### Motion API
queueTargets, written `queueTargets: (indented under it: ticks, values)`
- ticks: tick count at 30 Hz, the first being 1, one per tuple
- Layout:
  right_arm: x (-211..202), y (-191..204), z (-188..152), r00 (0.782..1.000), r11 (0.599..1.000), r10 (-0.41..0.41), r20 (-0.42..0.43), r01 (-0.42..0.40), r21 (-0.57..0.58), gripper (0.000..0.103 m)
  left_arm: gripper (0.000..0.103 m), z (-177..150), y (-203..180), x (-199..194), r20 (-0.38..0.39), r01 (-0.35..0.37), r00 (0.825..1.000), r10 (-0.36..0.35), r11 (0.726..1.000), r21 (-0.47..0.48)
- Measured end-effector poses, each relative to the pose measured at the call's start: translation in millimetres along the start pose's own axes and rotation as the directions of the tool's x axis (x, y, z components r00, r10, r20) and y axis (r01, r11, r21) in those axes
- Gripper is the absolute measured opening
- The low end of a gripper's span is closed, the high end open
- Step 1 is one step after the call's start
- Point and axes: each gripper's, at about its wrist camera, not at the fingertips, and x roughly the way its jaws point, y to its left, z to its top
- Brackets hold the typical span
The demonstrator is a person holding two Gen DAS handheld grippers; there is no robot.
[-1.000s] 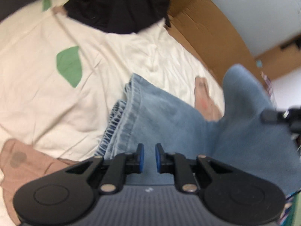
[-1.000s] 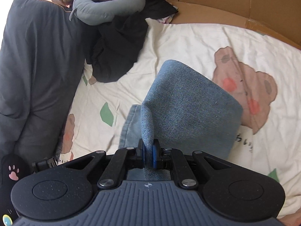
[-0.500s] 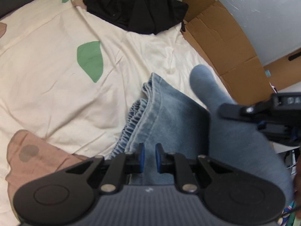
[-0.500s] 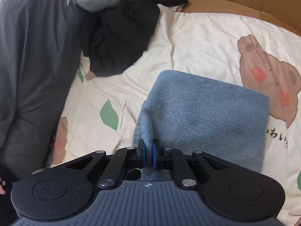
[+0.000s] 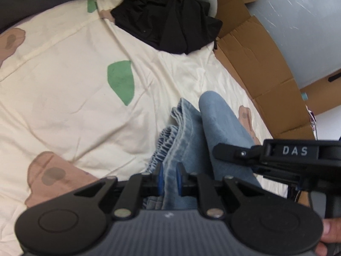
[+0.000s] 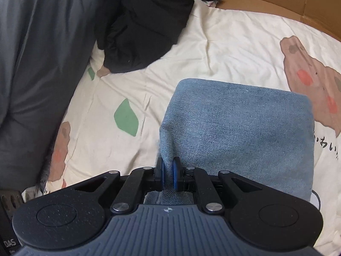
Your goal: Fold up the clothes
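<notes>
**Both grippers pinch the blue denim over the bed**

Your right gripper (image 6: 168, 176) is clamped on a fold of the denim garment (image 6: 240, 136), its blue pads pressing the cloth from both sides. Your left gripper (image 5: 169, 180) also has its jaws drawn narrow with denim between the blue pads, gripping the layered edge near the gathered waistband (image 5: 164, 149).

Beneath everything lies the cream bedsheet (image 6: 223, 49), printed with brown bears and green leaves, which fills most of both views. A dark grey duvet (image 6: 36, 64) runs along the left side of the right wrist view. Brown cardboard (image 5: 255, 68) stands along the far edge of the bed, beyond the sheet.

The denim garment rests on the sheet in front of you. From the right wrist it shows as a broad, smooth, doubled panel with a rounded fold at its far edge. From the left wrist it shows as stacked layers with hems and the puckered waistband on the left, and a smooth fold rising on the right.

A crumpled black garment (image 5: 170, 15) sits at the far end of the sheet, well apart from the denim. In the left wrist view your right gripper's black body, marked "DAS", reaches in from the right, just beside the denim.
</notes>
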Motion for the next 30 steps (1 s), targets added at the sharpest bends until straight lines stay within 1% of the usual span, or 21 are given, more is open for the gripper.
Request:
queueTargets:
  ticks: [6,7,8,11,12,15,19,20,21,22,23,24,25,27,28,30]
  values:
    - [-8,1,9,0.998,0.999,0.029,0.059,-0.030,0.025,0.006,0.013,3,0,-4,0.013,-0.006,1.000,0.006,1.000,0.003]
    - [-7,3,10,0.997,0.999,0.038,0.062,-0.040,0.020,0.000,0.013,4,0,-4,0.014,-0.008,1.000,0.008,1.000,0.002]
    - [-7,4,11,0.997,0.999,0.048,0.065,-0.049,0.015,0.000,0.013,4,1,-4,0.015,-0.009,1.000,0.009,1.000,-0.001]
    - [4,18,7,0.998,0.998,0.054,0.041,-0.052,-0.037,0.000,0.013,6,2,-5,0.017,-0.011,1.000,0.011,1.000,-0.003]
    - [6,18,5,0.998,0.998,0.054,0.035,-0.053,-0.024,0.000,0.013,6,2,-6,0.019,-0.013,1.000,0.013,1.000,-0.003]
    - [1,6,3,0.998,0.999,0.045,0.045,-0.046,0.015,0.000,0.013,9,4,-10,0.023,-0.015,1.000,0.015,1.000,0.000]
    - [-6,-19,3,0.999,0.999,0.017,0.045,-0.019,0.049,0.001,0.014,10,1,-11,0.027,0.006,1.000,-0.006,1.000,0.002]
    - [-8,-27,3,0.999,0.998,0.009,0.048,-0.011,0.057,0.005,0.016,10,0,-10,0.028,0.012,1.000,-0.012,1.000,0.005]
    - [-10,-34,2,0.999,0.998,0.000,0.050,-0.003,0.062,0.008,0.022,10,-3,-9,0.028,0.021,0.999,-0.021,1.000,0.011]
    - [-11,-40,2,0.999,0.998,-0.008,0.051,0.005,0.064,0.014,0.027,10,-6,-8,0.028,0.032,0.999,-0.033,0.999,0.018]
    - [-13,-46,2,0.999,0.998,-0.013,0.051,0.010,0.063,0.022,0.029,10,-10,-6,0.028,0.043,0.999,-0.043,0.999,0.027]
    - [-15,-52,2,0.999,0.998,-0.021,0.050,0.018,0.058,0.026,0.032,11,-14,-4,0.027,0.052,0.998,-0.053,0.998,0.036]
    - [-17,-57,3,0.998,0.999,-0.027,0.049,0.025,0.046,0.034,0.034,11,-17,-2,0.025,0.060,0.998,-0.061,0.997,0.047]
    - [-22,-67,4,0.998,0.999,-0.033,0.044,0.033,0.018,0.037,0.038,12,-22,5,0.014,0.068,0.998,-0.069,0.996,0.059]
    - [-24,-73,5,0.999,0.999,-0.033,0.041,0.033,0.004,0.040,0.038,12,-24,9,0.006,0.070,0.997,-0.071,0.996,0.063]
    - [-29,-83,5,0.999,0.999,-0.026,0.027,0.027,-0.031,0.040,0.038,12,-28,16,-0.009,0.075,0.997,-0.074,0.994,0.074]
